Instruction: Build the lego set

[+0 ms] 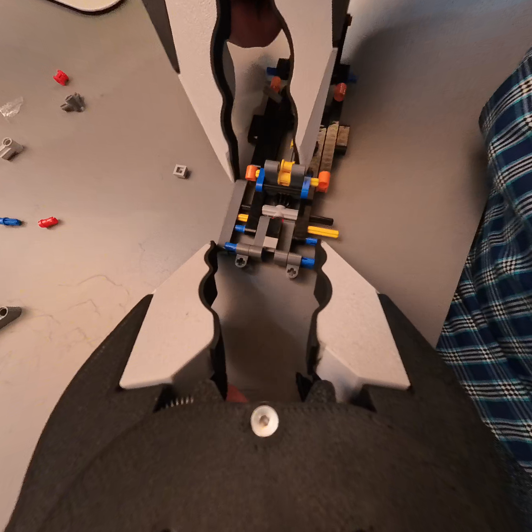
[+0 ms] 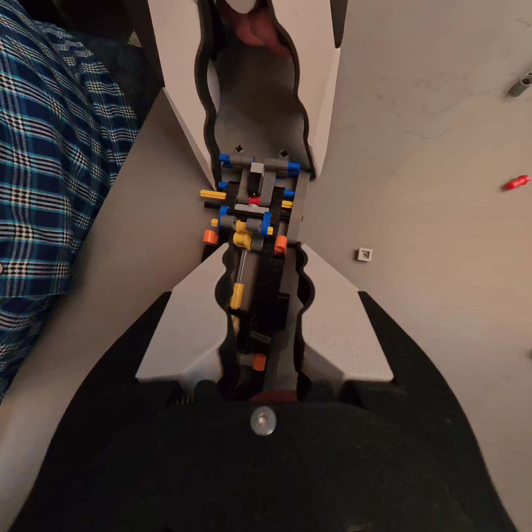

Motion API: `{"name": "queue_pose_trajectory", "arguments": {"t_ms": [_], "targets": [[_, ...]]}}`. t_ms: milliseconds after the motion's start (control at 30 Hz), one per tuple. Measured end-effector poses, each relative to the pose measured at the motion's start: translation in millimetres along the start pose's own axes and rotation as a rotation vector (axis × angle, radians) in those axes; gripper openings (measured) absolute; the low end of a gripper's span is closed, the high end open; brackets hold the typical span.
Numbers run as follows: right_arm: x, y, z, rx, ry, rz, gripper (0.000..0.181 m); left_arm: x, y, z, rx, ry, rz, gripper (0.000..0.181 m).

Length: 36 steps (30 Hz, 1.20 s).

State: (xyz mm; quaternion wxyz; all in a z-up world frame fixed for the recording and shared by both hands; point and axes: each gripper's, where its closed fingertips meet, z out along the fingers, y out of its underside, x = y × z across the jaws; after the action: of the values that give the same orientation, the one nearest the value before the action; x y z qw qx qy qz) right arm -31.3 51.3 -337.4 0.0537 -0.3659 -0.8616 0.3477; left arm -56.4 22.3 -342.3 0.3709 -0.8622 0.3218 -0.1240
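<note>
A Technic lego assembly [image 1: 276, 213] of black beams with grey, blue, yellow and orange parts is held between my two grippers, which face each other. My left gripper [image 1: 266, 246] has its tips against the blue pins at the near end. My right gripper [image 1: 270, 169] comes in from the top of the left wrist view around the far part. In the right wrist view, the right gripper [image 2: 263, 246] is shut on the assembly [image 2: 259, 288], whose long black body and yellow cylinder run back between its fingers. The left gripper [image 2: 263, 178] holds the far end there.
Loose parts lie on the beige table [image 1: 115, 288] to the left: a red bush [image 1: 61, 77], a dark grey connector [image 1: 73, 103], a small grey piece [image 1: 180, 171], a blue pin [image 1: 10, 221], a red pin [image 1: 47, 222]. A person's plaid shirt [image 1: 503, 230] is at the table edge. My hands' fingertips stand some 5 cm from each other.
</note>
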Motion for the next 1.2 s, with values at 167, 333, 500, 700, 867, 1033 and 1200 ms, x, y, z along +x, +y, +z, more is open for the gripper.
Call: {"name": "queue_pose_trajectory", "arguments": {"t_ms": [167, 333, 500, 700, 867, 1033, 1200], "targets": [[-1, 0, 0, 0.025, -0.012, 0.012, 0.038, 1, 0, 0, -0.001, 0.006, 0.003, 0.066], [-2, 0, 0, 0.015, -0.031, -0.016, 0.037, 3, 0, 0, -0.002, 0.011, 0.011, 0.066], [-3, -1, 1, 0.024, -0.046, -0.024, 0.038, 3, 1, -1, -0.002, 0.01, 0.014, 0.066], [-3, -1, 1, 0.035, -0.057, -0.032, 0.038, 3, 0, -1, -0.002, 0.011, 0.015, 0.065], [-4, -2, 2, 0.058, -0.074, -0.021, 0.038, 3, 0, -1, -0.001, 0.012, 0.011, 0.066], [-3, -4, 4, 0.075, -0.066, -0.021, 0.038, 2, 2, -2, -0.005, 0.013, 0.002, 0.081], [-3, -4, 3, 0.079, -0.072, -0.026, 0.039, 5, 9, -11, -0.013, 0.083, 0.014, 0.076]]}}
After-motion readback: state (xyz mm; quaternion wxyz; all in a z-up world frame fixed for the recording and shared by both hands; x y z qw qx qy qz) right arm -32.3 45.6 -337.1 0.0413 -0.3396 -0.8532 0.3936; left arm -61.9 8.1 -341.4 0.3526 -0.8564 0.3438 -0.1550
